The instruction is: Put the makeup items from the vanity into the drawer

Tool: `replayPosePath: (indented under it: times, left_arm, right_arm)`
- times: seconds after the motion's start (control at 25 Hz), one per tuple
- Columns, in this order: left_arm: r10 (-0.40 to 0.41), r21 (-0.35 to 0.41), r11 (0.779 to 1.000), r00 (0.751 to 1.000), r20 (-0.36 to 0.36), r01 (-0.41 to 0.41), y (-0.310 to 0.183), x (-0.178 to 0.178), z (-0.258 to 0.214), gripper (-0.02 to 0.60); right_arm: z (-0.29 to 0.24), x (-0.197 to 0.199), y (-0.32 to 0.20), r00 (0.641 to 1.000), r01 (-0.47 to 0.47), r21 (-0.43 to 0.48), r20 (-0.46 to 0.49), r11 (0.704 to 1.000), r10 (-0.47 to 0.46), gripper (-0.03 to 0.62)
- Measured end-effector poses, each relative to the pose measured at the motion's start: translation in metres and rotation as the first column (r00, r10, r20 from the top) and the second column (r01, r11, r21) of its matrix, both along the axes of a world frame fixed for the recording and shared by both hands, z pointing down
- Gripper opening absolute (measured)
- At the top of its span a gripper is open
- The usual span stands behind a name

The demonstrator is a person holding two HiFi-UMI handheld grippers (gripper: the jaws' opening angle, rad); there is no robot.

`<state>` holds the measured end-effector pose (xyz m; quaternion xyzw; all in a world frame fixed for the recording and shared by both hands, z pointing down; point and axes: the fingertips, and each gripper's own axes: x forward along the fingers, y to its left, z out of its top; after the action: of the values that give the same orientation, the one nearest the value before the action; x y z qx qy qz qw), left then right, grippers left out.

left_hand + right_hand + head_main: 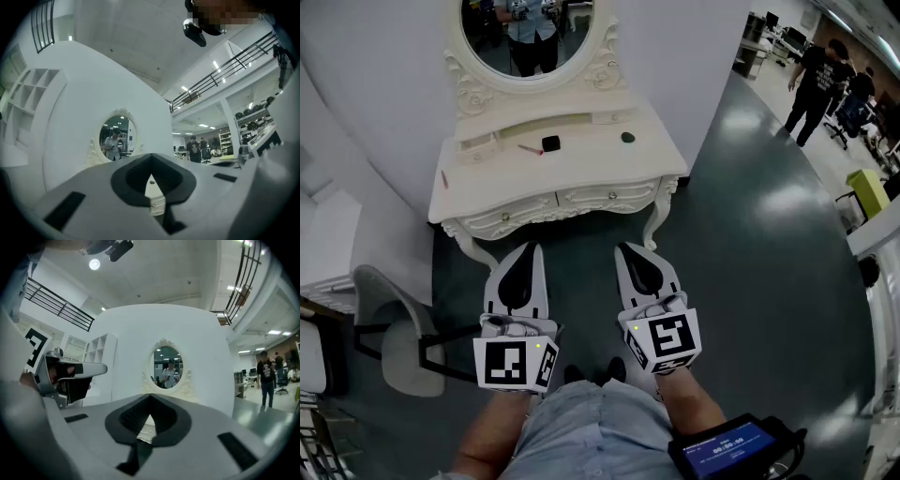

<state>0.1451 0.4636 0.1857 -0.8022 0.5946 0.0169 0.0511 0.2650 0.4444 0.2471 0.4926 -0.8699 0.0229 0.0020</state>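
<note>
Well, my left gripper (529, 251) and right gripper (627, 251) sit closed and empty. I judge the small black case (550, 143) on the vanity (581, 174) light, hard and slick, so I'd pinch its opposite edges.

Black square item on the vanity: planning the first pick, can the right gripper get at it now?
Probably yes: the black square item lies bare on the vanity, nothing between it and the right gripper, though its jaws are shut.
</note>
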Motion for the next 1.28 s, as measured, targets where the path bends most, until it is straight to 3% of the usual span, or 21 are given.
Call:
replayPosePath:
  times: [0.76,1.0,1.28]
  left_arm:
    - [-0.069,-0.073,0.995,0.997,0.043,0.072,-0.040,0.037,0.029,-0.002]
    - [-0.072,-0.093,0.993,0.997,0.019,0.073,-0.081,0.029,0.044,-0.002]
    - [-0.043,-0.106,0.994,0.999,-0.024,0.040,-0.163,0.005,0.054,-0.002]
  right_arm:
    - [0.034,0.051,-0.055,0.996,0.038,-0.099,0.082,0.994,-0.030,0.002]
    - [0.054,0.046,-0.093,0.998,0.038,-0.142,0.063,0.989,-0.030,0.002]
    - [0.061,0.029,-0.167,0.999,-0.002,-0.151,0.035,0.989,0.007,0.002]
